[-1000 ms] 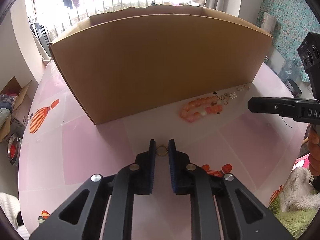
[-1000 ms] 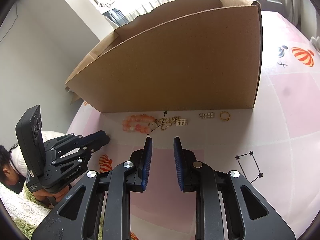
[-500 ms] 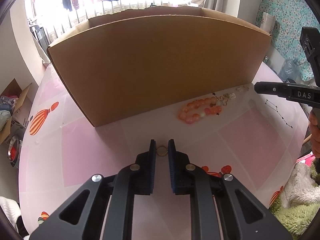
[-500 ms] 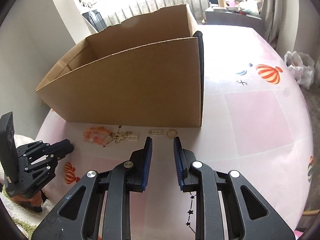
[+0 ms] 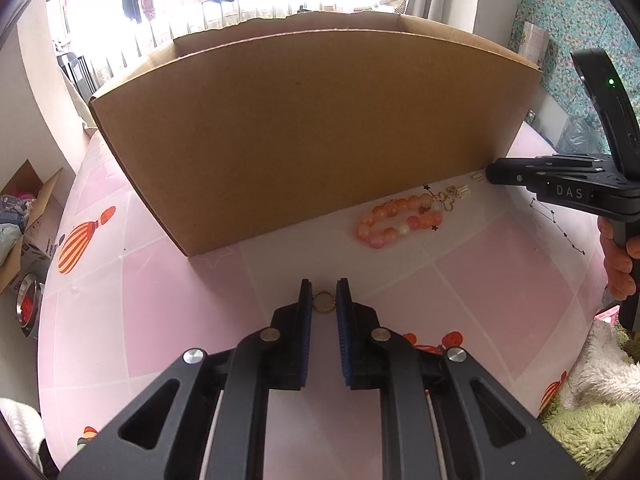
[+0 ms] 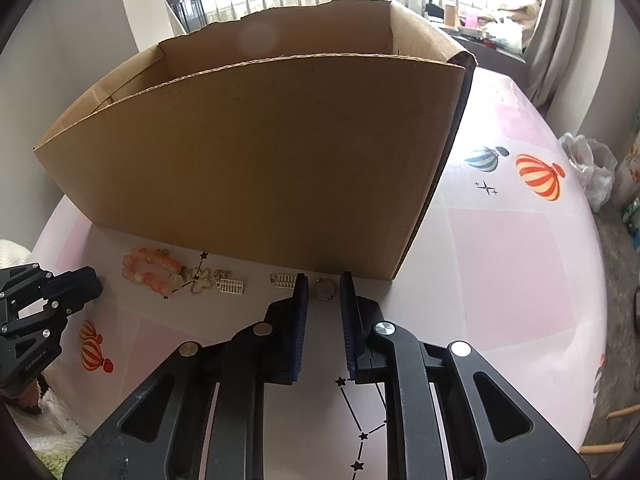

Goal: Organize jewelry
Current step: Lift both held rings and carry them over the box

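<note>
My left gripper point(image 5: 323, 286) is shut on a small gold ring point(image 5: 323, 302), low over the pink table point(image 5: 500, 280). In the right wrist view my right gripper point(image 6: 324, 280) straddles a second gold ring point(image 6: 325, 289) lying by the cardboard box point(image 6: 256, 168). Its jaws are closing, and thin gaps still show beside that ring. Along the box's foot lie an orange beaded bracelet point(image 6: 150, 268), a gold clover charm point(image 6: 200, 282) and two small silver clips point(image 6: 230, 286). The left view shows the same bracelet point(image 5: 400, 220) and the right gripper point(image 5: 490, 171) at the right edge.
The tall box point(image 5: 312, 128) walls off the far half of the table. A person's hand point(image 5: 618, 256) grips the right handle. A fluffy green rug point(image 5: 592, 432) lies past the table's near right edge. A floor carton point(image 5: 24, 216) and a metal bowl point(image 5: 28, 304) sit far left.
My right gripper swung right along the row of jewelry and dropped over the gold ring, with its jaws narrowing. The left gripper stayed put, still holding its ring.
</note>
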Motion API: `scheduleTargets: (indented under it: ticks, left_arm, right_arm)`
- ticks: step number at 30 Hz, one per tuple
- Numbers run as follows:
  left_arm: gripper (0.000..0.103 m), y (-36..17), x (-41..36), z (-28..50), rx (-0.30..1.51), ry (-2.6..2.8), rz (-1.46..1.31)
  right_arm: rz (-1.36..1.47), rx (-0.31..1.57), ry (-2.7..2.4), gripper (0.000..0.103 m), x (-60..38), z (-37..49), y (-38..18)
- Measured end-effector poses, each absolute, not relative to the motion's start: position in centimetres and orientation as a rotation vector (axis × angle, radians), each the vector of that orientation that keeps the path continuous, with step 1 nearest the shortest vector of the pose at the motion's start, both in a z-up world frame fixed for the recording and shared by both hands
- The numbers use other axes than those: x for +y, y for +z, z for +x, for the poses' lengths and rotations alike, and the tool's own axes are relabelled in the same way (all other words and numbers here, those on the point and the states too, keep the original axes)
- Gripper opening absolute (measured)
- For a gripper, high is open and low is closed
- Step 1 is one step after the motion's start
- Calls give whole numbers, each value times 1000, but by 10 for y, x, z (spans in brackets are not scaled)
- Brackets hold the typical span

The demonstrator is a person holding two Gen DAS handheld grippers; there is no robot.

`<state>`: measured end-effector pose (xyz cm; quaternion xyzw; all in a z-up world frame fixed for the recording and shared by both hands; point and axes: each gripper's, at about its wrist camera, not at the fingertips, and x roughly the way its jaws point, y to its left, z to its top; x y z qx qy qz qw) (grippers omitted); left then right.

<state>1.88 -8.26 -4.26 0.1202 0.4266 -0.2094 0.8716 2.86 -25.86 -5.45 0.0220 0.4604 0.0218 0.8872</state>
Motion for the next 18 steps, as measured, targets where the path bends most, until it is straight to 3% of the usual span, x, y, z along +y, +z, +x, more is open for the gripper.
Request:
scheduleTargets:
  ticks: [4, 6, 18]
  left_arm:
    - [12, -43, -84, 20, 891, -439, 250]
    - [12, -43, -84, 20, 890, -438, 251]
    - [12, -46, -78, 14, 877, -433, 240]
  right_arm:
    - [53, 956, 51, 8, -258, 27, -56]
    - [64, 956, 56, 0, -257, 28, -54]
    - [170, 1030, 126, 2, -261, -3, -55]
